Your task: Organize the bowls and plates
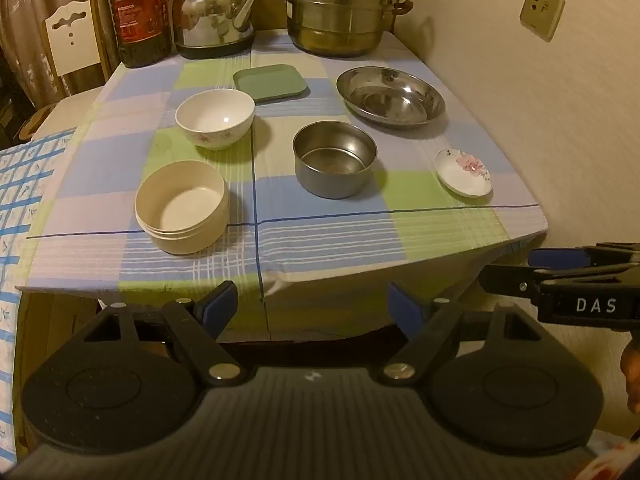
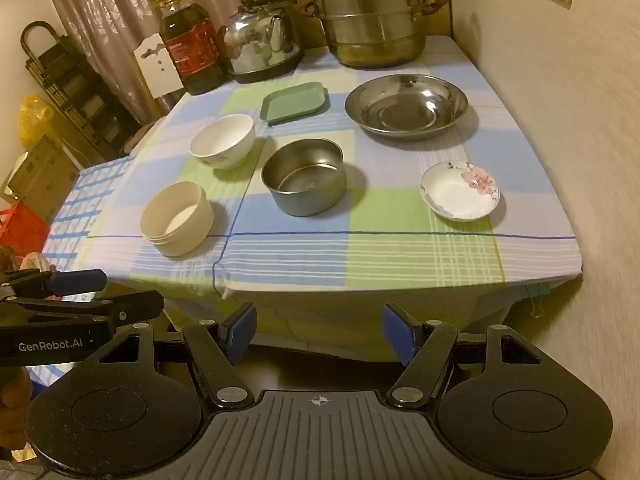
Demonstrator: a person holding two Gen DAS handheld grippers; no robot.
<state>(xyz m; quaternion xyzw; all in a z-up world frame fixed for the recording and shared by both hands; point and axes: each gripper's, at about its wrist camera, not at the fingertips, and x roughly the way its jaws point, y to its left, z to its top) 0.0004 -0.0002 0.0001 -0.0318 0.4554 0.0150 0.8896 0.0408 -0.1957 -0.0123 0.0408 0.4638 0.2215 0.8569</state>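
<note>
Six pieces lie apart on the checked pastel tablecloth [image 1: 320,236]: a cream round plastic tub [image 1: 182,206] lower left, a white floral ceramic bowl [image 1: 215,118] above it, a green rectangular plastic tray [image 1: 270,82], a straight-walled steel bowl [image 1: 335,158] at centre, a wide shallow steel dish [image 1: 391,96] upper right, and a small white flowered saucer [image 2: 460,190] at right. The ceramics look fragile and slick, best pinched at the rim; the steel looks stiff and light. Left gripper [image 1: 312,306] and right gripper [image 2: 319,332] gape wide, empty, short of the table. A kettle [image 1: 214,12] and steamer pot [image 1: 338,8] stand behind.
</note>
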